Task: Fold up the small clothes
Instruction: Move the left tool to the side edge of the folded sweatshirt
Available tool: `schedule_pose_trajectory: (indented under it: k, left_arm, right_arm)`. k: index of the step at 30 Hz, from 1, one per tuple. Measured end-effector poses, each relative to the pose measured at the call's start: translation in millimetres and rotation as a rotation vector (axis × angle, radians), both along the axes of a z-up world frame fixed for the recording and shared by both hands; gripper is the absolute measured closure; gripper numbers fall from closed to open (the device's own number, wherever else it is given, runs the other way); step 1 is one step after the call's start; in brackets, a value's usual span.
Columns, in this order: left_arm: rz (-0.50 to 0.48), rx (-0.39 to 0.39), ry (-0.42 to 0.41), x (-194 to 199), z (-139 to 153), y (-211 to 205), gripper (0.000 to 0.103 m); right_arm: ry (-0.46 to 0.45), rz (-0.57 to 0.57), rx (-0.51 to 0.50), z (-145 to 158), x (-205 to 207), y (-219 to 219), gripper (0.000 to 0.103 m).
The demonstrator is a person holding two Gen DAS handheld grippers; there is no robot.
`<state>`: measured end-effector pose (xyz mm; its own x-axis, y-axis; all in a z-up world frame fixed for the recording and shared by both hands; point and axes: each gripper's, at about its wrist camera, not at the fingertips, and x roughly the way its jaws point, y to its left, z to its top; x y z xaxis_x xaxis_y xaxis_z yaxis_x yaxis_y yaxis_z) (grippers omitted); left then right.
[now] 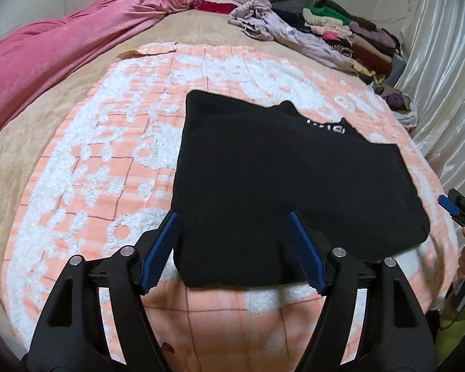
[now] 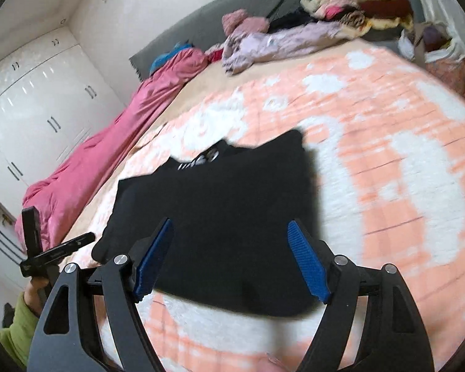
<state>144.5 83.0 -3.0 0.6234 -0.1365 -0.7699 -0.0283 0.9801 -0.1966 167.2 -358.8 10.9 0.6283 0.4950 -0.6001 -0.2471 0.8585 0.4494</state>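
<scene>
A: Black fabric, folded, lies flat on the peach-and-white blanket (image 1: 114, 167). It is the black garment (image 1: 279, 179), with white lettering near its far edge.

B: Where is it relative to the left gripper (image 1: 234, 221)?

A: Just ahead of and under its jaws. Both blue pads stand wide apart over the garment's near edge. Neither pad presses on the cloth, so it holds nothing.

B: And the right gripper (image 2: 231, 228)?

A: Much the same. Its jaws are spread wide above the near part of the garment, with nothing gripped between them. That view is blurred, so whether the pad tips brush the cloth I cannot tell.

B: Do the 2 tools see each other?

A: Yes. From the left wrist view, the right gripper shows at the far right edge, beyond the right jaw. From the right wrist view, the left gripper shows at lower left, outside the left jaw, above a yellow-green sleeve (image 2: 14, 331).

B: What lies past the jaws?

A: Far ahead, a stack of folded clothes (image 1: 353, 40) with a lilac garment (image 1: 282, 31) beside it. To the left, a pink duvet (image 1: 62, 52) runs along the bed.
</scene>
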Motion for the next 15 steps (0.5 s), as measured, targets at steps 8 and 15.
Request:
schedule_pose_trajectory:
  k: [8, 15]
  left_arm:
    - [0.004, -0.022, -0.034, -12, 14, 5, 0.033]
    - [-0.022, -0.014, -0.042, -22, 21, 7, 0.032]
  right_arm:
    - [-0.088, -0.081, -0.067, 45, -46, -69, 0.028]
    - [-0.158, -0.151, -0.133, 95, -96, -108, 0.028]
